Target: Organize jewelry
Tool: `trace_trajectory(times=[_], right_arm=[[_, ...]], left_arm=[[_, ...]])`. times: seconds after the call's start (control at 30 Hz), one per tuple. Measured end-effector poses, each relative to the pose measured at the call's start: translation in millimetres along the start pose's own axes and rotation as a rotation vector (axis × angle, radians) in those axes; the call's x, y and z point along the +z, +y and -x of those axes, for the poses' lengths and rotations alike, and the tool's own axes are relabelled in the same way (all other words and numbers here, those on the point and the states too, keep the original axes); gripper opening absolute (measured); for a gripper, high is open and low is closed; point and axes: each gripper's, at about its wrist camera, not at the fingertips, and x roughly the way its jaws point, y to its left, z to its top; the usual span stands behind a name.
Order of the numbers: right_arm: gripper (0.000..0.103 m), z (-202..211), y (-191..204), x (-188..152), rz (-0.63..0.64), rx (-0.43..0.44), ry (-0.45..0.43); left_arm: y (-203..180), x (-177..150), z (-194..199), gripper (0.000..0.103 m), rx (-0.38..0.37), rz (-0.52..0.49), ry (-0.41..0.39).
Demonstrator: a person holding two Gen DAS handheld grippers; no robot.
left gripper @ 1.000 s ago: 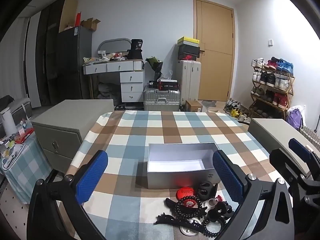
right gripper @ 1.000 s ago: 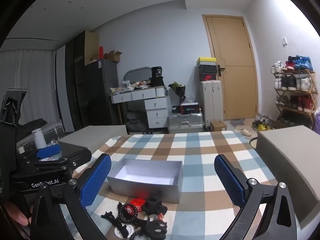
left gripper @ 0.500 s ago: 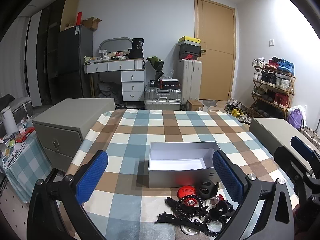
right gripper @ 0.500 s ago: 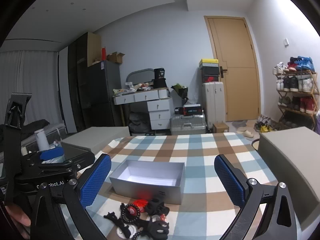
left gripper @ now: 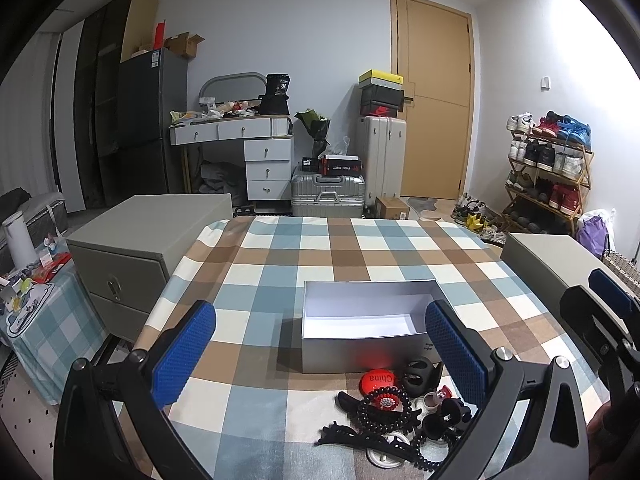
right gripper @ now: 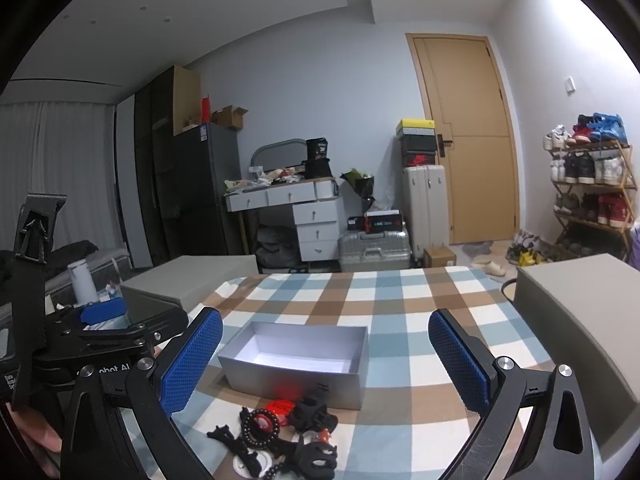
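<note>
Since 1.0 s ago, our views have drifted slightly; nothing on the table moved. Jewelry pile lies just in front of the empty grey box on the checked tablecloth. We hold the left gripper and right gripper wide, empty. Step in hand: approach; next, we lower onto 1 piece.

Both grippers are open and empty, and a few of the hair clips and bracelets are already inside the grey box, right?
Not quite. The grey box holds nothing yet; the left wrist view shows the pile of clips and bracelets on the tablecloth in front of it. Both the left gripper and right gripper are open and empty.
</note>
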Motion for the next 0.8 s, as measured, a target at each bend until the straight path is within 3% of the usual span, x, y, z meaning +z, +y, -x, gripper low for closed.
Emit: trace_trajectory(times=[0.8], right_arm=[[0.103,0.8,1.2,-1.5,-0.004,-0.001,0.003]], left_arm=[[0.8,-1.7,-1.2,0.102,0.003,-0.01,0.012]])
